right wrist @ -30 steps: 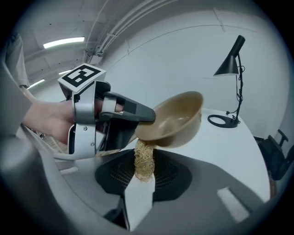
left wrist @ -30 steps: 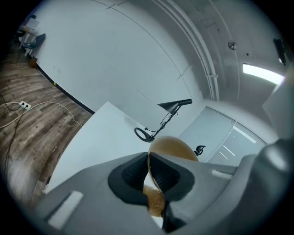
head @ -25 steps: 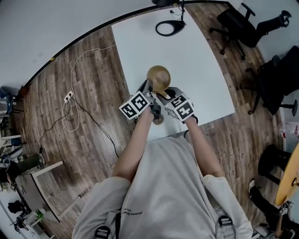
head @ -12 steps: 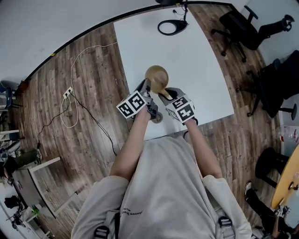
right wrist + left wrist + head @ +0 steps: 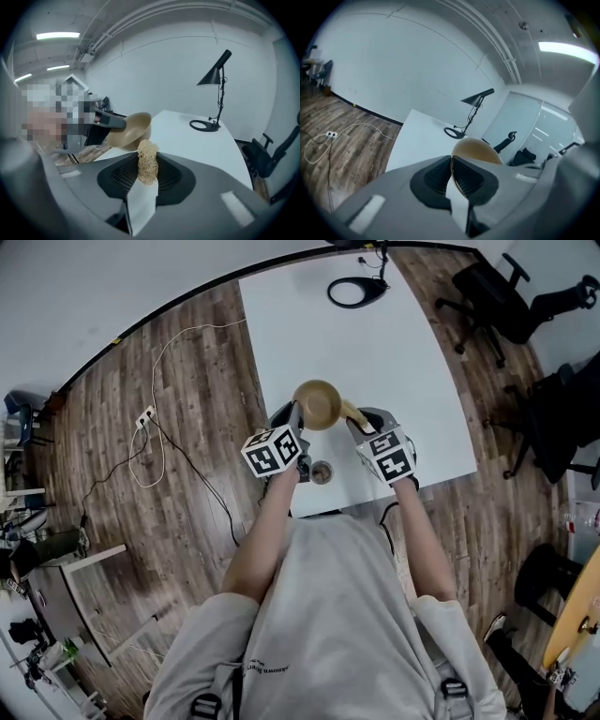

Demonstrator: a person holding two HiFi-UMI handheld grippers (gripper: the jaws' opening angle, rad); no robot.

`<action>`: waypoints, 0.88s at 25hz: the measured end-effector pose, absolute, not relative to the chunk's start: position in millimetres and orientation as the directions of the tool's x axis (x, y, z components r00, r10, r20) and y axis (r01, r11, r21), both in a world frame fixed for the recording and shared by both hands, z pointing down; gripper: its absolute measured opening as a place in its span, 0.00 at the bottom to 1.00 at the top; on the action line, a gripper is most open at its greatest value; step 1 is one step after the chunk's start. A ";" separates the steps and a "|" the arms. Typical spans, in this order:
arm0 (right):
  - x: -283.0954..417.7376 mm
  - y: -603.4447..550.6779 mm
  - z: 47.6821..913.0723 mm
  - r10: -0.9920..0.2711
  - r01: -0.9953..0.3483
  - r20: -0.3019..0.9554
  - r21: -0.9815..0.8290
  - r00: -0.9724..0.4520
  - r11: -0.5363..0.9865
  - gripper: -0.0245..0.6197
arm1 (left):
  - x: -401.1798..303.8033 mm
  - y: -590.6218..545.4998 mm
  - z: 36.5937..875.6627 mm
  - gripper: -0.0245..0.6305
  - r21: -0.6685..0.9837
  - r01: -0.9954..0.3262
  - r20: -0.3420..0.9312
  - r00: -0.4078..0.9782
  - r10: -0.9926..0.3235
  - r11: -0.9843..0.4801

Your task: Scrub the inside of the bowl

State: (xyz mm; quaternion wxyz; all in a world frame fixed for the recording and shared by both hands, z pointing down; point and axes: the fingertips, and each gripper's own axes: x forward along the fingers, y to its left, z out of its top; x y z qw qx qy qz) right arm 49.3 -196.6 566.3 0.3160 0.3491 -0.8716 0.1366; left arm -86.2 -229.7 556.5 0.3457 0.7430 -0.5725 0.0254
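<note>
Centre of the head view, above the near edge of the white table (image 5: 403, 352): tan bowl (image 5: 317, 404) held up off the tabletop, mouth facing up toward the camera.

Left gripper (image 5: 294, 418) at the bowl's left rim. Left gripper view shows its jaws closed onto the bowl (image 5: 480, 149), the thin rim pinched between the two black pads, bowl wall running off to the right.

Right gripper (image 5: 356, 420) just right of the bowl. Right gripper view shows its jaws clamped on a pale fibrous scrubber (image 5: 148, 159), which stands upright between the pads and pokes out past the tips. Beyond it, left of centre, the bowl (image 5: 131, 131) hangs tilted. Scrubber sits close beside the bowl's right side; contact cannot be made out.

Small round object (image 5: 322, 472) lies on the table below the bowl, between the two marker cubes. Black desk lamp (image 5: 213, 93) stands at the far end of the table, ring base down. Wood floor (image 5: 187, 427) to the left carries a white cable (image 5: 155, 442).
</note>
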 end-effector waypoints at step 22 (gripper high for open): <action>152.5 -149.9 574.0 -0.698 -0.934 0.639 -0.098 -0.323 0.343 0.22 | 27.4 -189.0 603.7 0.06 0.216 -0.720 0.637 0.616 -0.463 -0.660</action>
